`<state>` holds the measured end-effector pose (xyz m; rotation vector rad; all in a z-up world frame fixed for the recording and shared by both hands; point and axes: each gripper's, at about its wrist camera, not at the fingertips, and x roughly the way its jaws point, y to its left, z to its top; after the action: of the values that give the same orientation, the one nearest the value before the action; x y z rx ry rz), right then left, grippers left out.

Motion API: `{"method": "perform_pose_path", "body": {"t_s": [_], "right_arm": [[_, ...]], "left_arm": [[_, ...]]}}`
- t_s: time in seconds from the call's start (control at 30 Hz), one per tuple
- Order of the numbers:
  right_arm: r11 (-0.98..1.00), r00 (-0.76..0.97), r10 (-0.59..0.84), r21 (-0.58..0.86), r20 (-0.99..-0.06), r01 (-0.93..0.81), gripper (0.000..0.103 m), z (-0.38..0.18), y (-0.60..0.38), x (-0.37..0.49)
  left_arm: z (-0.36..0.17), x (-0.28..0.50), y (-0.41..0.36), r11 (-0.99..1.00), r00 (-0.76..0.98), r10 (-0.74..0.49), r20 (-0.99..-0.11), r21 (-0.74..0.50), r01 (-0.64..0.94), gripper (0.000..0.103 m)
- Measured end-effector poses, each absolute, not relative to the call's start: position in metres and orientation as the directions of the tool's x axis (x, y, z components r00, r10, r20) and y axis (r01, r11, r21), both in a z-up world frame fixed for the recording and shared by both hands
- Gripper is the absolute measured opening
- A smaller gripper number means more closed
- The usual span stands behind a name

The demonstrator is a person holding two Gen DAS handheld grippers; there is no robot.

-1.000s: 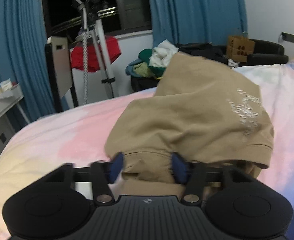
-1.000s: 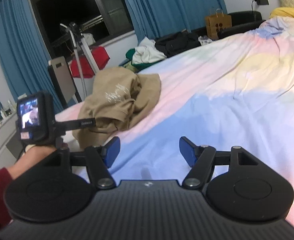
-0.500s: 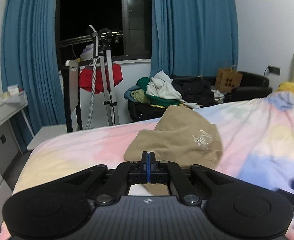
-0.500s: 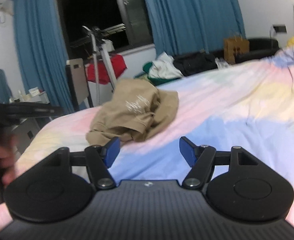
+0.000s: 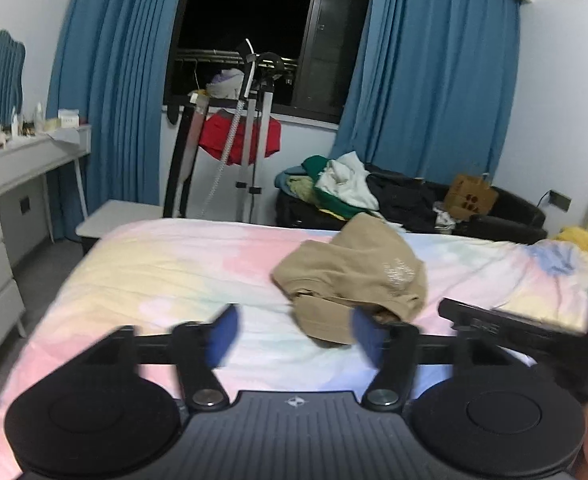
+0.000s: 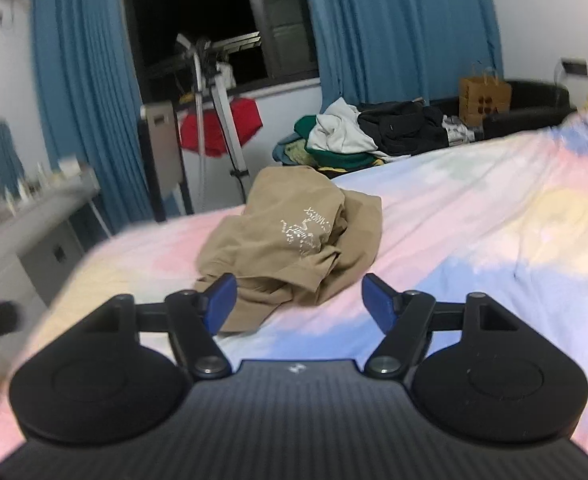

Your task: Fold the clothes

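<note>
A crumpled tan shirt (image 5: 353,276) with a white print lies in a heap on the pastel bed (image 5: 174,272); it also shows in the right wrist view (image 6: 294,236). My left gripper (image 5: 294,336) is open and empty, pulled back above the bed, with the shirt ahead and slightly right. My right gripper (image 6: 299,300) is open and empty, just short of the shirt's near edge. The right gripper's body shows at the right edge of the left wrist view (image 5: 533,332).
A pile of clothes (image 6: 357,132) lies on a dark sofa (image 5: 505,216) beyond the bed. A garment steamer stand (image 5: 250,128) with a red cloth, a white dresser (image 5: 10,184), a paper bag (image 6: 483,96) and blue curtains (image 5: 425,92) surround the bed.
My left gripper was around the shirt's edge, then shut and drew back; now it is open again and farther from the shirt. My right gripper moved closer to the shirt, still open.
</note>
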<state>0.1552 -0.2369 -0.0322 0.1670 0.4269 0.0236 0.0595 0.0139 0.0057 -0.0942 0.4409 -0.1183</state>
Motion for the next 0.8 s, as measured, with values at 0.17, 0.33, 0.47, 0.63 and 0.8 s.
{"method": "perform_pose_path", "body": {"t_s": [0.17,0.33,0.47,0.63,0.8], "right_arm": [[1.000,0.875,0.002,0.019,-0.484,0.008,0.070,-0.066,-0.218,0.219],[0.997,0.851,-0.064,-0.077,-0.521,0.027,0.068,-0.103,-0.203,0.266],[0.989,0.850,-0.134,-0.128,-0.509,0.079,0.036,-0.121,-0.195,0.296],[0.989,0.917,-0.150,-0.070,-0.371,0.133,0.006,-0.103,-0.187,0.279],[0.991,0.966,-0.090,-0.115,-0.243,0.063,0.005,-0.064,-0.183,0.229]], "left_arm": [[-0.004,0.072,0.029,0.992,0.900,-0.118,-0.420,-0.099,0.084,0.103],[-0.024,0.100,0.052,0.987,0.877,-0.123,-0.465,-0.146,0.062,0.103],[-0.044,0.120,0.064,0.989,0.870,-0.102,-0.483,-0.143,0.037,0.103],[-0.063,0.140,0.073,0.987,0.853,-0.101,-0.512,-0.159,0.022,0.099],[-0.068,0.142,0.066,0.983,0.850,-0.134,-0.510,-0.178,0.048,0.094]]}}
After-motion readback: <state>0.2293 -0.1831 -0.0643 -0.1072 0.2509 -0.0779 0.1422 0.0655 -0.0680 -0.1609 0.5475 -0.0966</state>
